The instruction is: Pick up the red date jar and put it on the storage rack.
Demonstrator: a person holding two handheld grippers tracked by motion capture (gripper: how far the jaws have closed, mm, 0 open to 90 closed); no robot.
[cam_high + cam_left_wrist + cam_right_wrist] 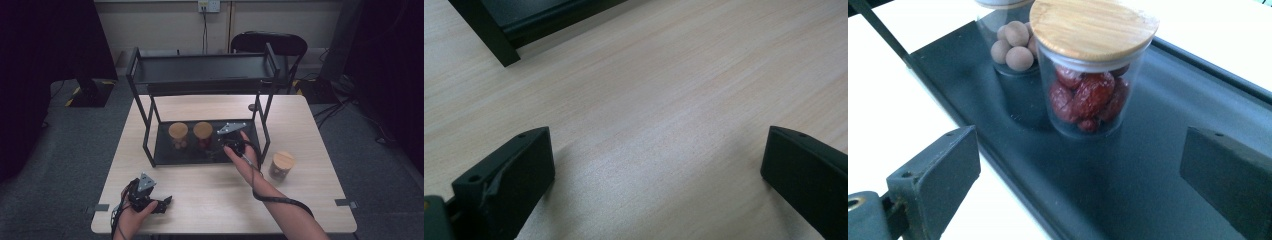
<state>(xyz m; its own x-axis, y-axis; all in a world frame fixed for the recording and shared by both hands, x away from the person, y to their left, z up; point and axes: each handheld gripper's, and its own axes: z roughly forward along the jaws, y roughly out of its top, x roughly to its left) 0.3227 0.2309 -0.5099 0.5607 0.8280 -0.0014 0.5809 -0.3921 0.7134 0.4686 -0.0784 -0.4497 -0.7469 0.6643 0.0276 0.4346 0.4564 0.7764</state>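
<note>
Black jaws of my right gripper are standing wide apart with nothing between them, low in the right gripper view, and I am pointing them at the jar of red fruit in the upper centre of that frame. It is sitting upright under a bamboo lid on the dark lower tray of the shelf rack, with a second jar of brown balls just behind it at upper left. My reading is that I am in the approach, not yet gripping. Next I am needing to push forward and straddle the glass below the lid without nudging its neighbour. A third jar is waiting on the table at right of centre in the high view. My left gripper is idling wide open and empty over bare wood at lower left.
</note>
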